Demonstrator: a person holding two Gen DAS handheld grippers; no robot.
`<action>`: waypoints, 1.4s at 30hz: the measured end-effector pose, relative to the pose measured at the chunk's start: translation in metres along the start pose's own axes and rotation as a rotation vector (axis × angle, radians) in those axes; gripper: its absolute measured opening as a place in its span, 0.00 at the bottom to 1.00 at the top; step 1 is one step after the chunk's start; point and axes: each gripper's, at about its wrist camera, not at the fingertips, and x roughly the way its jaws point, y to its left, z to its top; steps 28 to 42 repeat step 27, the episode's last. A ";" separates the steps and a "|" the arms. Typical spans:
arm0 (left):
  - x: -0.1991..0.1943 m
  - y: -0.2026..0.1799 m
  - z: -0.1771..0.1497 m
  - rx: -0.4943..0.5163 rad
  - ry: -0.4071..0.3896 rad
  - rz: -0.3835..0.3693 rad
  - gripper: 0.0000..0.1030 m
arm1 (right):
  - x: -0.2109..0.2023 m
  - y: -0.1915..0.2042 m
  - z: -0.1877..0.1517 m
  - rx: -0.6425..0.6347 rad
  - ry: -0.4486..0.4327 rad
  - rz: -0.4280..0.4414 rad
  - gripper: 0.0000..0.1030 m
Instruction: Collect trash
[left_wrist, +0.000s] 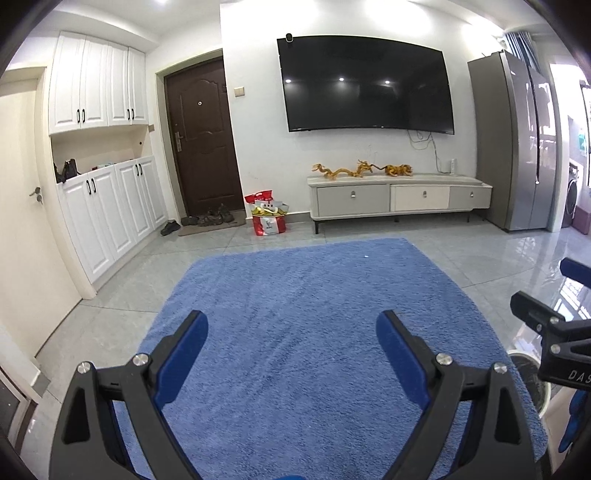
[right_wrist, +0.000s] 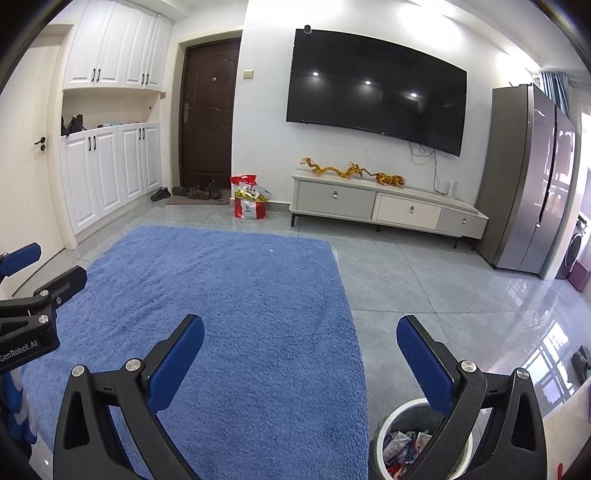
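My left gripper (left_wrist: 291, 325) is open and empty, held above a blue rug (left_wrist: 295, 314). My right gripper (right_wrist: 300, 330) is also open and empty, above the rug's right edge (right_wrist: 240, 314). A white trash bin (right_wrist: 413, 439) with a dark liner stands on the floor under the right gripper's right finger; crumpled wrappers (right_wrist: 402, 443) lie inside it. The bin's rim also shows at the right of the left wrist view (left_wrist: 532, 380). A tiny white speck (left_wrist: 365, 257) lies on the far part of the rug; it shows in the right wrist view too (right_wrist: 271, 252).
A TV (left_wrist: 365, 85) hangs above a low cabinet (left_wrist: 399, 195) on the far wall. Red bags (left_wrist: 267, 216) stand by the dark door (left_wrist: 201, 140). Shoes (left_wrist: 207, 219) lie at the door. White cupboards (left_wrist: 107, 206) line the left, a fridge (left_wrist: 517, 147) the right.
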 end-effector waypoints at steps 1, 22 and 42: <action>0.001 0.000 0.002 0.005 -0.002 0.012 0.90 | 0.001 -0.001 0.002 0.002 -0.004 0.006 0.99; 0.024 -0.019 0.019 0.067 0.023 0.079 0.90 | 0.029 -0.033 0.012 0.086 -0.007 0.043 0.99; 0.019 -0.017 0.018 0.059 0.015 0.071 0.90 | 0.023 -0.033 0.015 0.088 -0.018 0.035 0.99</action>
